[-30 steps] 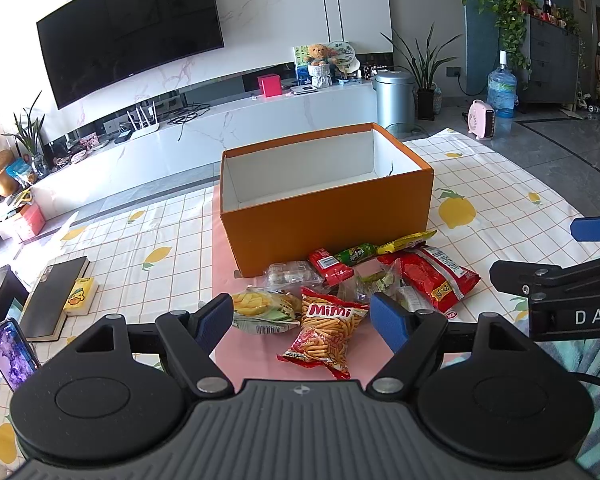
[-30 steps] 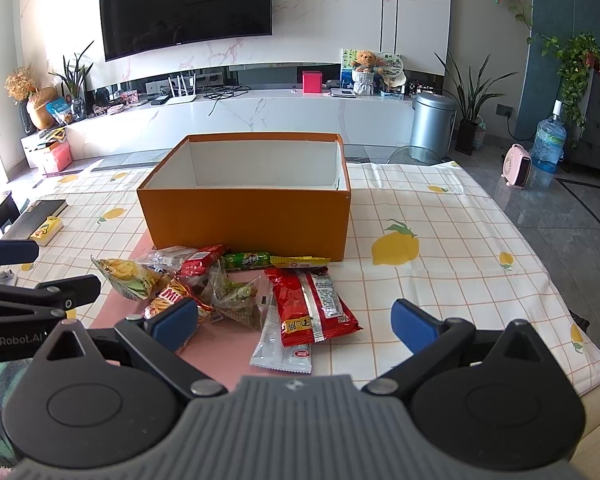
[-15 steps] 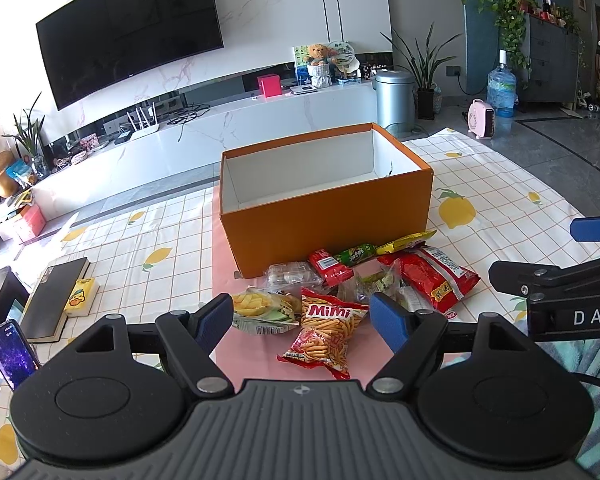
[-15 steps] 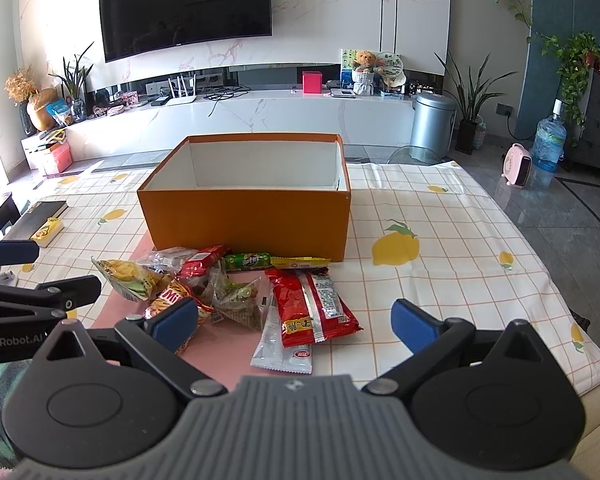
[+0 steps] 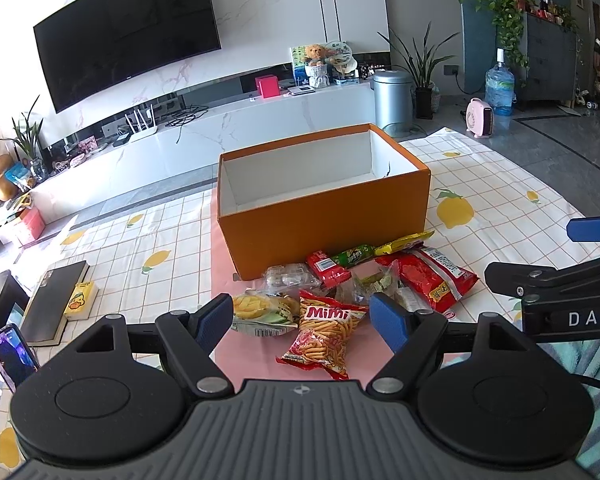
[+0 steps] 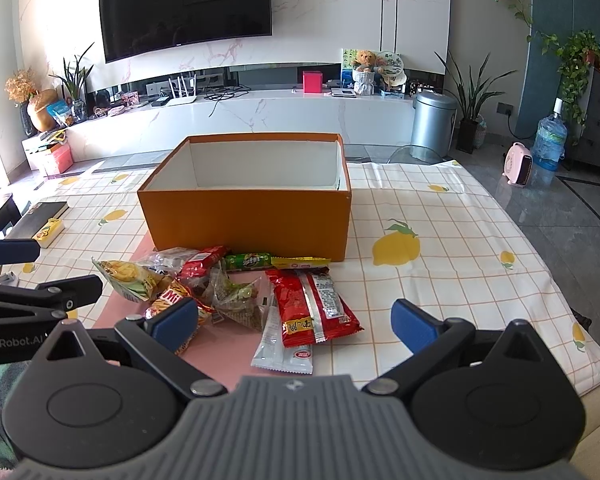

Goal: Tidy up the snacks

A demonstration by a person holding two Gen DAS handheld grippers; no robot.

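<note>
A table (image 6: 460,248) covered in a white checked cloth with lemon prints fills the foreground of a living room. On it stands an open orange box (image 6: 248,220) with a white inside (nothing shows in it from either view). Just in front of the box lies a loose pile of snack packets: a red packet (image 6: 308,304) on the right, a Mimi packet (image 5: 324,332) of orange sticks nearest the left tool, a yellow chip bag (image 5: 260,312) beside it, and a green bar (image 6: 248,261) against the box wall. The left gripper (image 5: 302,320) hangs above the pile, its blue fingers spread and holding nothing. The right gripper (image 6: 296,322) hangs likewise, fingers wide apart and empty.
</note>
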